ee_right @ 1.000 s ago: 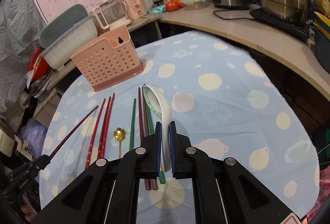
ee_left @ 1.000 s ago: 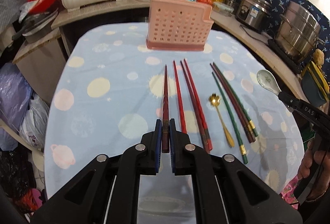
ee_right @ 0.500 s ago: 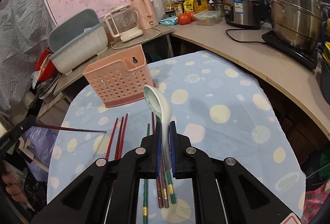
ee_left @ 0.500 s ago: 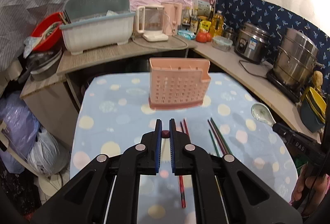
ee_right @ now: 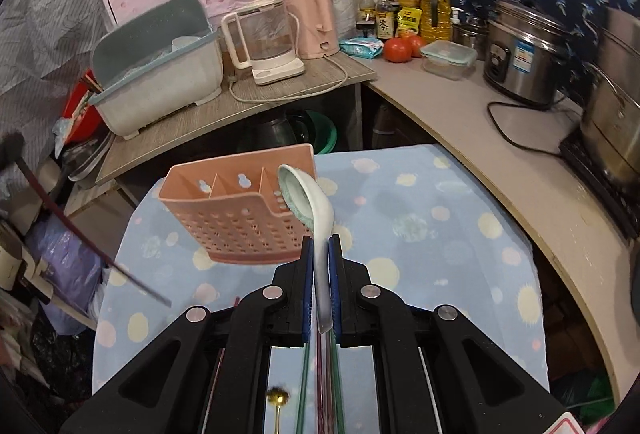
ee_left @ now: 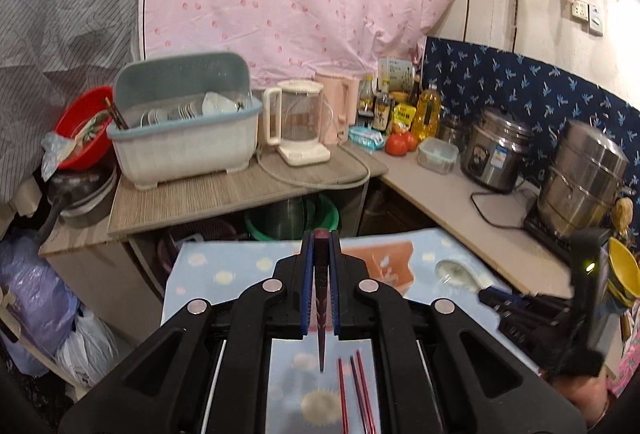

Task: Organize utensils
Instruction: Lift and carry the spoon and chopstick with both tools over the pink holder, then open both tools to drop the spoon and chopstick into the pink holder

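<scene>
The left gripper (ee_left: 320, 286) is clamping a dark red chopstick (ee_left: 321, 308) between its blue pads; the stick's long axis is running nearly upright, thick end at the fingertips and tapered tip pointing down toward the spotted blue tablecloth (ee_left: 224, 270). In the right wrist view the same chopstick (ee_right: 92, 246) is appearing as a slanted dark line at far left, well apart from the pink utensil basket (ee_right: 236, 222). The right gripper (ee_right: 320, 282) is pinching a white ceramic spoon (ee_right: 312, 210) by its handle, bowl end uppermost and leaning forward over the basket's right-hand compartment, the bowl overlapping the rim in this view. The basket is standing upright on the table with three open compartments facing up. Loose red chopsticks (ee_left: 352, 394) are lying flat on the cloth below the left gripper, and a gold spoon (ee_right: 278, 400) and green chopsticks (ee_right: 304, 382) are lying below the right. Behind the table, a dish rack (ee_right: 160, 70) and a glass kettle (ee_right: 268, 42) are standing on the counter.
</scene>
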`<state>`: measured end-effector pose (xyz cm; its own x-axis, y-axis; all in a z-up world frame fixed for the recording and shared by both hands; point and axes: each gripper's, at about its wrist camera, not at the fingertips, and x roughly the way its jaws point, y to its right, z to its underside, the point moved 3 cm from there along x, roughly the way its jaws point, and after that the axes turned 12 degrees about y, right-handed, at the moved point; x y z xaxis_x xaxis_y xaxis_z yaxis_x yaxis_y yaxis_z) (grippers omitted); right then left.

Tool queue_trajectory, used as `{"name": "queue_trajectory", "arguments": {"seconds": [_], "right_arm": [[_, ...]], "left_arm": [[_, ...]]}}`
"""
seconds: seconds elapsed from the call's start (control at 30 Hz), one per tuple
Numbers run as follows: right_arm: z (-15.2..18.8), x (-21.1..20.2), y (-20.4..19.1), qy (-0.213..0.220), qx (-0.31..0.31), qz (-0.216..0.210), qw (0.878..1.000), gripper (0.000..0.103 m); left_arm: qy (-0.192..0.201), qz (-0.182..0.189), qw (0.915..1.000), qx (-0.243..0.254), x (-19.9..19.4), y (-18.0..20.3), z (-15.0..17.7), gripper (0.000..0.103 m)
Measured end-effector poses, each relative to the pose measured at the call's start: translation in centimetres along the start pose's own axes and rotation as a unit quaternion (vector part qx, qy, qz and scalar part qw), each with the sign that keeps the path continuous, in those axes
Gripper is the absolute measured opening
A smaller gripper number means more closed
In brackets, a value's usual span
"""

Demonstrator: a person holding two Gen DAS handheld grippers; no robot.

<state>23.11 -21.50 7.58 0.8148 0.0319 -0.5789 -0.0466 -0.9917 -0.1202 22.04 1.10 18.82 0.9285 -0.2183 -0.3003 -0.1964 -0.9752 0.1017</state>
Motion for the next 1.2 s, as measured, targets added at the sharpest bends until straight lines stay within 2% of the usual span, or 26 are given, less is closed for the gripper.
{"name": "queue_trajectory", "arguments": {"seconds": [0.17,0.3,0.5,0.8,1.03,1.2], "right_arm": [[-1.3,4.0,-1.2,-0.034,-0.017,0.006,0.999,0.007],[-1.5,6.8,-1.5,-0.061,-0.021,0.009,0.998,0.007],[-1.1,10.0,-1.9,-0.095,-0.025,0.007,0.995,0.007],[-1.0,11.9,-2.4,-0.110,-0.035,0.007,0.993,0.007],[-0.7,12.4,-3.4,-0.119,-0.043,0.003,0.992,0.007],[-1.3,11.6,-3.4,-0.099,-0.027,-0.007,0.995,0.008]], "left_arm": [[0.025,0.000,0.9997,0.000,2.0,0.0,-3.9,0.007],[0.037,-0.005,0.9993,-0.001,4.1,-0.1,-5.9,0.007],[0.023,-0.015,0.9996,-0.009,7.7,-1.0,-6.1,0.007],[0.052,-0.007,0.9986,-0.013,7.0,-1.4,-8.6,0.007],[0.014,-0.014,0.9998,-0.011,9.8,-1.4,-5.9,0.007],[-0.015,-0.019,0.9996,-0.014,11.5,-1.8,-3.4,0.007]]}}
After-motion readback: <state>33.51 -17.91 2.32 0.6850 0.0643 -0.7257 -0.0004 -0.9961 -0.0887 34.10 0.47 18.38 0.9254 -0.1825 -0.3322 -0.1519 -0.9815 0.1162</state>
